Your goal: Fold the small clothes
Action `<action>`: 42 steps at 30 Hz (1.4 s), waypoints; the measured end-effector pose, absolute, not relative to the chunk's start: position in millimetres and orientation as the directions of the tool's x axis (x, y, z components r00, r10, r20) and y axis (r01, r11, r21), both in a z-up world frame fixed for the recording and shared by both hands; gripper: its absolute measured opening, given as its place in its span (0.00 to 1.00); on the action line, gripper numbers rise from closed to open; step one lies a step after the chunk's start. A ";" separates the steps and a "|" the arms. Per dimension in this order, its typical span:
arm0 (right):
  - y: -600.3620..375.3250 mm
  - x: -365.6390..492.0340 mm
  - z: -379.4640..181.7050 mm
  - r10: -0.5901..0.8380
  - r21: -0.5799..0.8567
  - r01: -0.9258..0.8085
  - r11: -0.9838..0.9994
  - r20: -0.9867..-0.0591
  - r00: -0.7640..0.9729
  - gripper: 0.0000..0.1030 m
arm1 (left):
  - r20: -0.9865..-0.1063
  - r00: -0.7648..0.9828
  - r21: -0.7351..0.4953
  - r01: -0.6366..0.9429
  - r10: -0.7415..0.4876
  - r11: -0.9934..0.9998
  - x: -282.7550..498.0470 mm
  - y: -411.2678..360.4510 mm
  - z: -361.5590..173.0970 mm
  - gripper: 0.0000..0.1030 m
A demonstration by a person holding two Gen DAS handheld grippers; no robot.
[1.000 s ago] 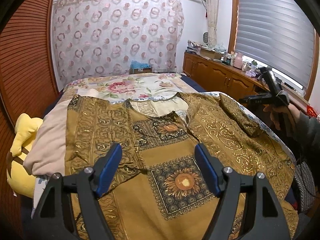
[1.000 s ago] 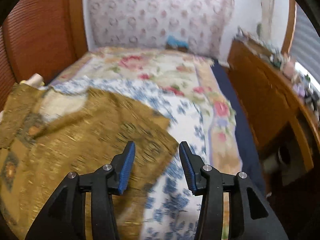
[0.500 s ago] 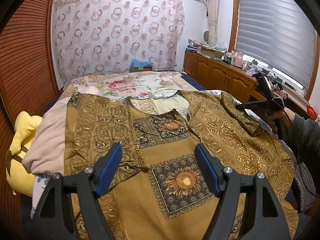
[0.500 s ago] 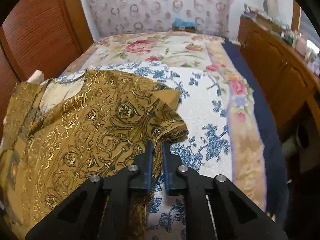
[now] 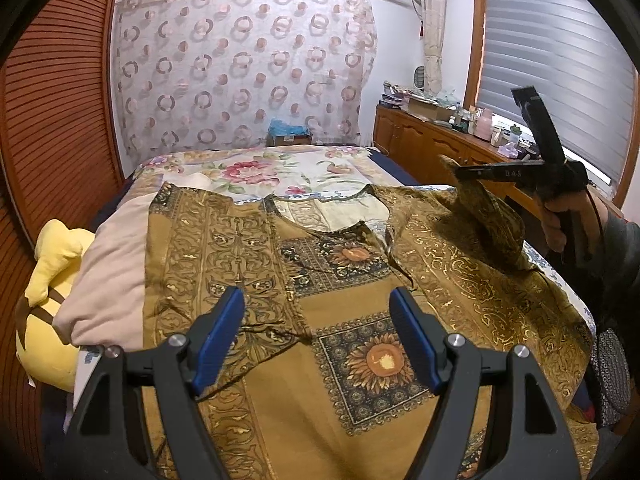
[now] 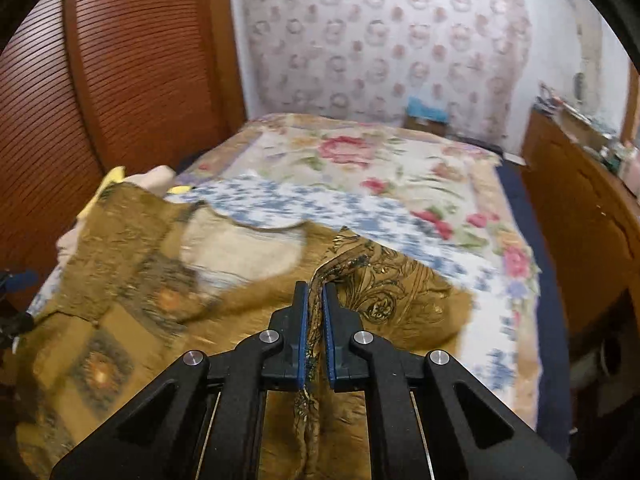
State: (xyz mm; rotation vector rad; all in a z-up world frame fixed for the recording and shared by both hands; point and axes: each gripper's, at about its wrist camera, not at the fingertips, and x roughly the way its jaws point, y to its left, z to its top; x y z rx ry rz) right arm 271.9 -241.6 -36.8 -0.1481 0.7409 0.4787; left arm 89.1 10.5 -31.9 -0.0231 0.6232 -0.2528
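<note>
Gold patterned blouse (image 5: pixel 352 300) being spread flat on bed (image 5: pixel 280 168). Sleeve edge (image 6: pixel 320 280) being pinched in closed right gripper (image 6: pixel 315 336), raised above blouse body for inward fold. Left gripper (image 5: pixel 318 340) being hovered wide open over blouse front, nothing held.

We can make out only one marking: a few pale characters printed on the black arm of the right gripper (image 5: pixel 460 170), seen from the left wrist view. They look like three capitals, perhaps "DAS", but they are too small for us to be sure. We find no readable text on the shirt (image 5: pixel 340 360), the bed (image 5: pixel 248 168) or the boxes and bottles on the cabinet (image 5: pixel 436 136) by the window.
</note>
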 end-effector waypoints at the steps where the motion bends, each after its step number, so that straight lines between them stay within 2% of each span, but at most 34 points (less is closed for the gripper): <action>1: -234.5 271.8 -36.4 0.369 0.030 -0.480 0.877 -0.681 0.633 0.10 | -0.576 0.782 -0.095 0.226 -0.239 0.970 90.1 11.3 -31.5 0.73; 2: -229.3 272.0 -35.7 0.368 0.025 -0.484 0.875 -0.682 0.631 0.22 | -0.577 0.782 -0.093 0.223 -0.235 0.970 91.0 12.1 -31.7 0.73; 4: -227.6 271.8 -34.1 0.364 0.020 -0.481 0.877 -0.682 0.635 0.32 | -0.579 0.783 -0.088 0.216 -0.226 0.972 93.4 15.0 -31.9 0.73; 7: -239.1 272.7 -35.2 0.300 -0.037 -0.441 0.897 -0.682 0.667 0.39 | -0.582 0.783 -0.090 0.208 -0.220 0.974 98.7 20.9 -32.1 0.73; 18: -325.9 289.9 -99.9 0.129 -0.056 -0.273 0.960 -0.780 0.613 0.40 | -0.615 0.772 -0.045 0.169 -0.160 0.985 141.0 61.9 -34.6 0.73; 24: -347.2 290.9 -121.0 0.151 0.007 -0.242 0.970 -0.798 0.583 0.40 | -0.633 0.761 -0.058 0.137 -0.142 0.989 168.8 94.4 -39.4 0.73; 31: -347.0 285.6 -122.7 0.144 -0.004 -0.238 0.971 -0.788 0.599 0.40 | -0.647 0.748 -0.097 0.116 -0.151 0.989 196.4 122.6 -45.6 0.73; 35: -346.4 282.4 -123.8 0.152 -0.007 -0.249 0.968 -0.776 0.613 0.40 | -0.673 0.725 -0.110 0.100 -0.148 0.989 218.7 137.1 -53.5 0.67; 42: -350.0 281.3 -123.9 0.166 0.006 -0.254 0.967 -0.770 0.616 0.40 | -0.712 0.687 -0.120 0.081 -0.143 0.989 262.3 149.8 -66.2 0.65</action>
